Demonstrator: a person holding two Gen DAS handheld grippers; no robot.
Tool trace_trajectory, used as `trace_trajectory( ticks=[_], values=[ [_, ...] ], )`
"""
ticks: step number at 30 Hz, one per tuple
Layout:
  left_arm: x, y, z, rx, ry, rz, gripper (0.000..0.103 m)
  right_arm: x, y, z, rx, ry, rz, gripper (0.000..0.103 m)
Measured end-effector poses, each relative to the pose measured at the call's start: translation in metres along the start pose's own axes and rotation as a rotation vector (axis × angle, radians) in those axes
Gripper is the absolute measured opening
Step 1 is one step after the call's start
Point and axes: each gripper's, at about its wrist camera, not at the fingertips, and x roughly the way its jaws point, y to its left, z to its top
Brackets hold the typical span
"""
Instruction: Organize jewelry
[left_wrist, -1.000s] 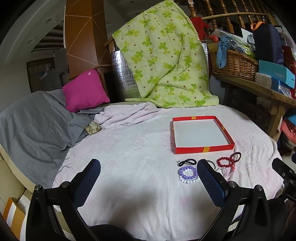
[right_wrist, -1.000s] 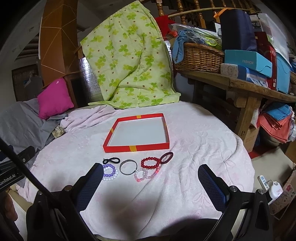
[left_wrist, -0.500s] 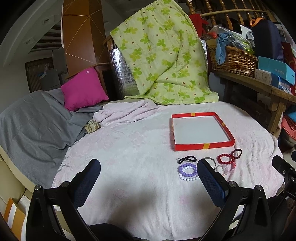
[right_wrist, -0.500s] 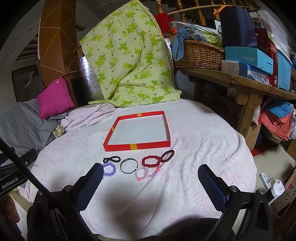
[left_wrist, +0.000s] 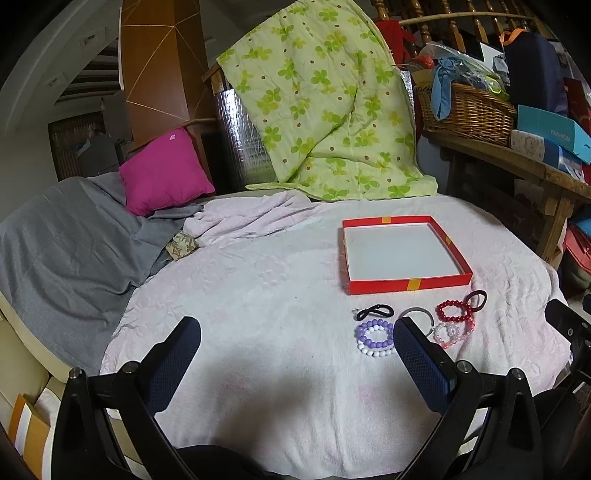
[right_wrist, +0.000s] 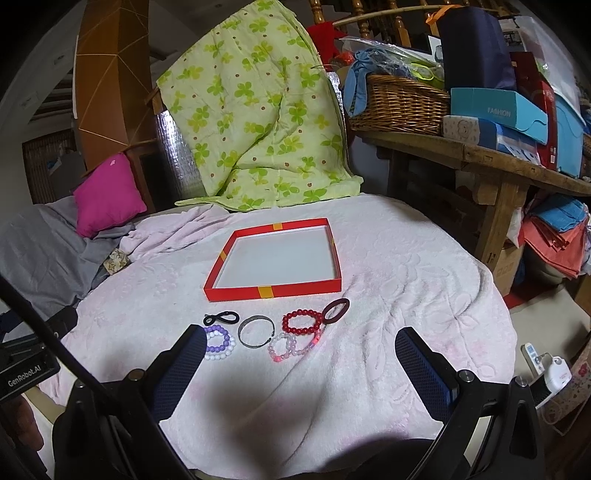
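Note:
A shallow red tray (right_wrist: 273, 288) (left_wrist: 406, 285) with a white floor lies empty on the pink cloth. In front of it lie a black hair tie (right_wrist: 221, 317) (left_wrist: 372, 311), a purple and white bead bracelet (right_wrist: 221, 344) (left_wrist: 373, 336), a grey bangle (right_wrist: 255, 331), a red bead bracelet (right_wrist: 301, 321) (left_wrist: 454, 311), a pink bead bracelet (right_wrist: 291, 345) (left_wrist: 451, 334) and a dark maroon hair tie (right_wrist: 335, 311) (left_wrist: 475, 297). My right gripper (right_wrist: 301, 373) is open and empty just short of the jewelry. My left gripper (left_wrist: 297, 363) is open and empty, left of the jewelry.
A green floral quilt (right_wrist: 255, 118) hangs behind the table. A wooden bench (right_wrist: 480, 158) with a wicker basket (right_wrist: 399, 105) and boxes stands at right. A grey sheet (left_wrist: 66, 251) and magenta cushion (left_wrist: 164, 171) lie at left.
Both grippers have edged slightly forward toward the jewelry and tray. Both stay open; nothing on the cloth has moved.

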Motion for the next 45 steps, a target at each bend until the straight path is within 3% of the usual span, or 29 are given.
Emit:
trace_trajectory(
  ticks=[5, 7, 10, 13, 18, 20, 22, 24, 29, 35, 39, 45],
  values=[
    [0.018, -0.002, -0.001, 0.001, 0.026, -0.015, 0.103, 0.015, -0.005, 0.003, 0.001, 0.015, -0.004, 0.103],
    [0.035, -0.004, -0.001, 0.008, 0.061, -0.069, 0.103, 0.024, -0.010, 0.004, 0.006, 0.032, 0.007, 0.103],
    [0.071, -0.004, -0.009, -0.004, 0.166, -0.188, 0.103, 0.043, -0.026, 0.005, 0.051, 0.053, 0.079, 0.103],
    [0.107, -0.005, -0.019, -0.006, 0.227, -0.211, 0.103, 0.070, -0.049, 0.006, 0.121, 0.082, 0.159, 0.103],
    [0.159, -0.007, -0.032, -0.028, 0.292, -0.228, 0.102, 0.127, -0.076, 0.009, 0.199, 0.177, 0.255, 0.076],
    [0.175, -0.010, -0.035, -0.021, 0.300, -0.239, 0.090, 0.149, -0.083, 0.011, 0.234, 0.198, 0.278, 0.071],
    [0.185, -0.011, -0.036, -0.021, 0.300, -0.254, 0.084, 0.172, -0.088, 0.014, 0.270, 0.221, 0.281, 0.066],
    [0.194, -0.012, -0.037, -0.026, 0.304, -0.274, 0.083, 0.191, -0.092, 0.015, 0.310, 0.249, 0.285, 0.051],
    [0.205, -0.019, -0.037, -0.007, 0.298, -0.301, 0.082, 0.233, -0.102, 0.010, 0.370, 0.327, 0.221, 0.042],
    [0.218, -0.020, -0.038, -0.015, 0.320, -0.320, 0.082, 0.258, -0.103, 0.004, 0.351, 0.398, 0.129, 0.009],
    [0.221, -0.024, -0.036, -0.001, 0.318, -0.341, 0.082, 0.246, -0.097, 0.010, 0.279, 0.316, 0.068, 0.006],
    [0.239, -0.031, -0.020, -0.049, 0.331, -0.450, 0.082, 0.225, -0.099, 0.022, 0.293, 0.186, 0.154, 0.006]
  ],
)
